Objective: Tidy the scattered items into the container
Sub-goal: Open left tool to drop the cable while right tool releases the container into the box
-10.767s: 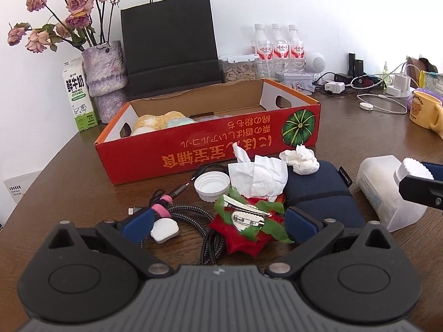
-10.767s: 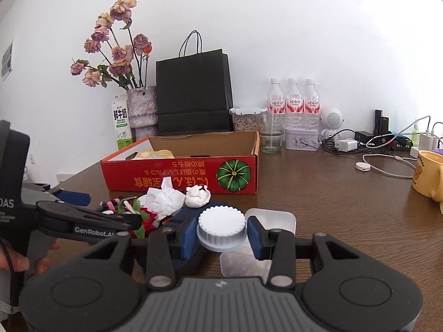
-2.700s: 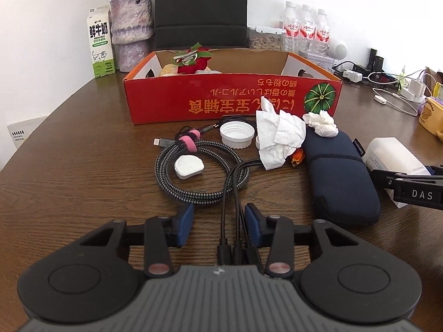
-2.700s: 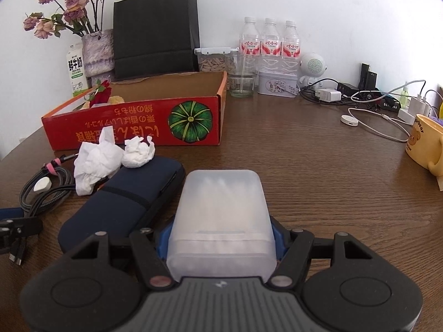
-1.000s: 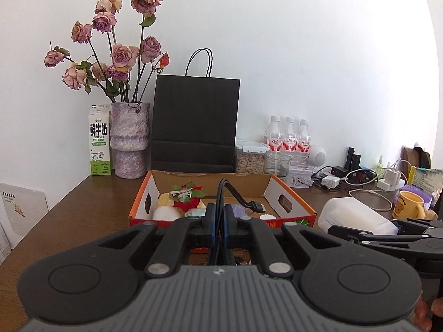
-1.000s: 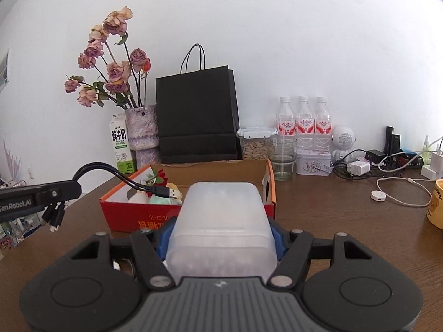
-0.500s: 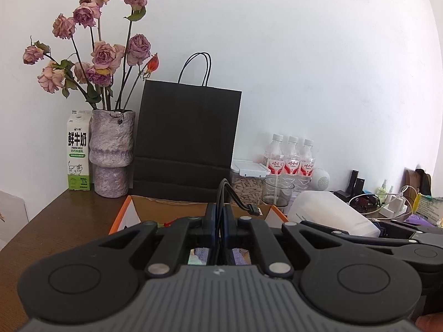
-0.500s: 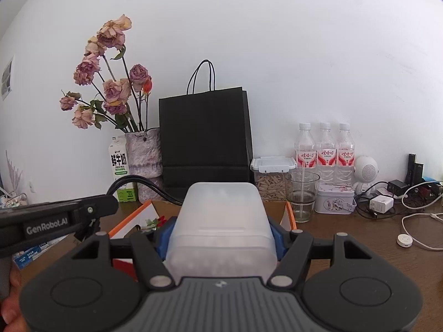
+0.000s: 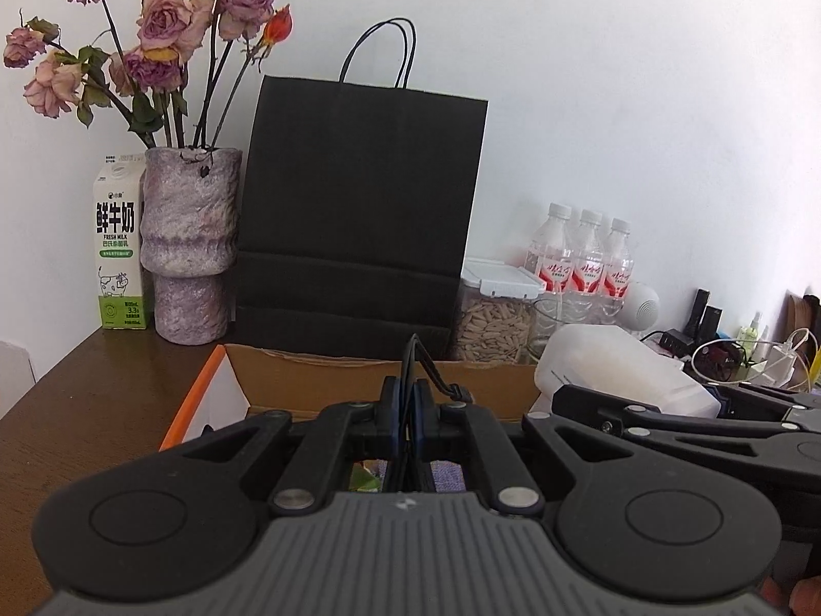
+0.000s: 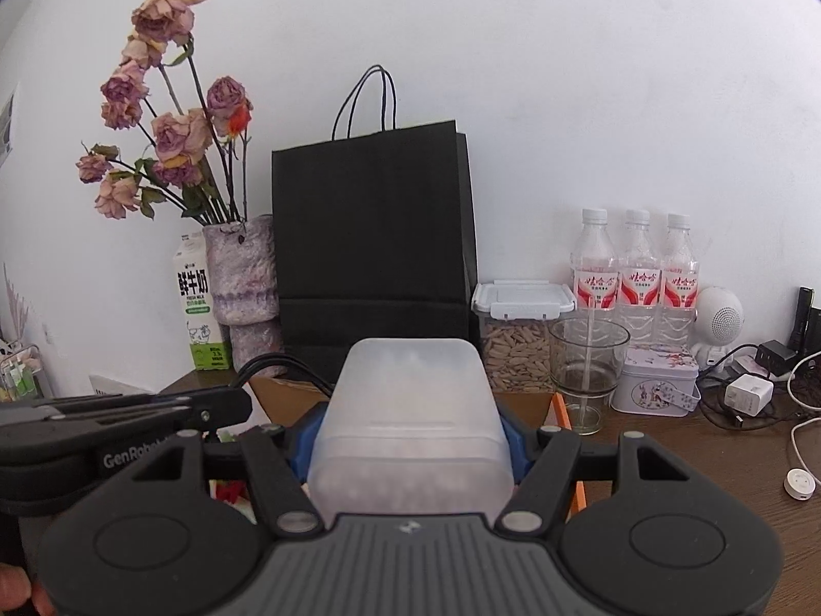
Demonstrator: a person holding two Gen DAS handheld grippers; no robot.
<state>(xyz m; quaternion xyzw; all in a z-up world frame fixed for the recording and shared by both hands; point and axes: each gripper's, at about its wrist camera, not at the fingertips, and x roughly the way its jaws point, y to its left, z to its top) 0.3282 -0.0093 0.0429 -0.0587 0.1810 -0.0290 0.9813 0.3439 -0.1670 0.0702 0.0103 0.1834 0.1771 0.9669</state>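
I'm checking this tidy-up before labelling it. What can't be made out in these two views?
- Cardboard box floor and contents: both views, hidden behind the gripper bodies.
- Black cable below the left gripper: left wrist view, hidden.
- Frosted container contents in the right gripper: walls too cloudy.
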